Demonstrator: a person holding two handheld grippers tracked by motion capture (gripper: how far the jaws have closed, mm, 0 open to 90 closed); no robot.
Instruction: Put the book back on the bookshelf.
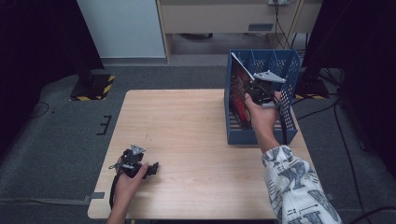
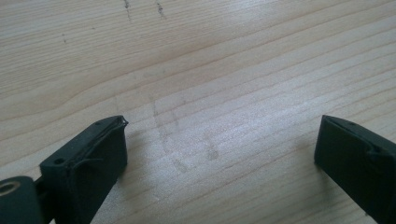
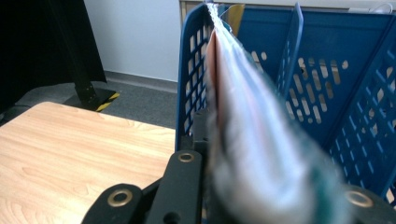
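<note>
magazine (image 3: 261, 154) sits pinched in my right claw (image 1: 259, 91), edge-up, its long side running ahead along the blue rack's (image 1: 289, 70) leftmost slot, just inside that wall. my left claw (image 2: 219, 144) rests wide open and empty on the desk (image 1: 187, 130), well off.

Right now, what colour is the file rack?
Blue, with perforated walls; the rack shows best in the high view.

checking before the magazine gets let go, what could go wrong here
The magazine leans tilted in the blue file rack, clamped by the right tongs; released so, it may slump or bend. Pushing it down could shove the rack, which sits near the table edge.
</note>
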